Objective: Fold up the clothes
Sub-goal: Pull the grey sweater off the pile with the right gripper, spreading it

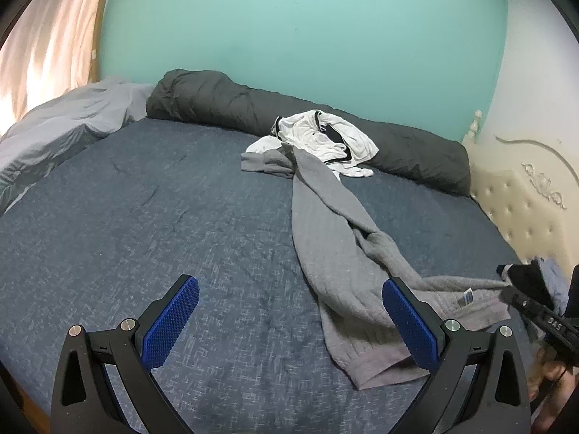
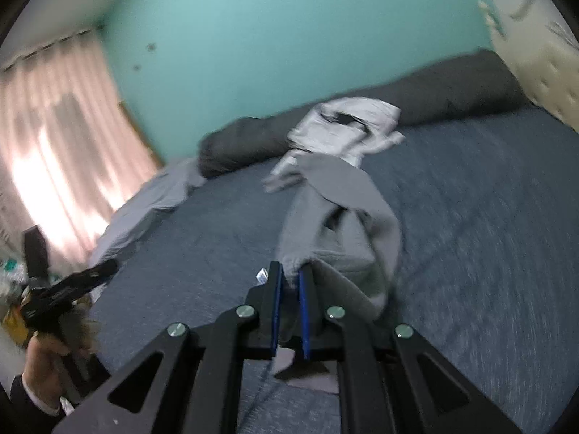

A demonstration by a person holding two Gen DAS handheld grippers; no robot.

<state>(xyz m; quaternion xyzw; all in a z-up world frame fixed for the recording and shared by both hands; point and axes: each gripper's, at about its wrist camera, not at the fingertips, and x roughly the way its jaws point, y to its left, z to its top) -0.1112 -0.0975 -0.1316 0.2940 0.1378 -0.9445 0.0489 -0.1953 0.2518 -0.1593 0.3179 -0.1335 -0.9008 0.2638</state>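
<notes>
Open blue bedspread (image 1: 144,224) lies clear before my left gripper (image 1: 289,311); the grey trousers (image 1: 333,224), white clothes (image 1: 325,137) and dark bolster (image 1: 224,101) block the right and far side.
</notes>
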